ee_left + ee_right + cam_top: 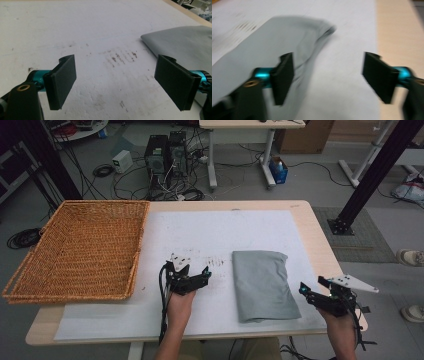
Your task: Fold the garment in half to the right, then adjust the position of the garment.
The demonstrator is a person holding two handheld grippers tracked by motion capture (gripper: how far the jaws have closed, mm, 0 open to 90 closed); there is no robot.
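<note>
Grey cloth (pixel 262 285) is lying folded into a neat rectangle on the white sheet (pixel 200 232) covering the desk, toward its right near edge. Right gripper (pixel 304 291) is hovering just off the cloth's right side near the desk's right edge, jaws standing wide apart with nothing between them. Left gripper (pixel 202 275) is resting left of the cloth over bare sheet, jaws likewise apart and empty. Wicker basket (pixel 75 251) is sitting empty, overhanging the desk's left edge. Folding is looking done; moving the cloth into the basket is probably what is remaining.
</note>
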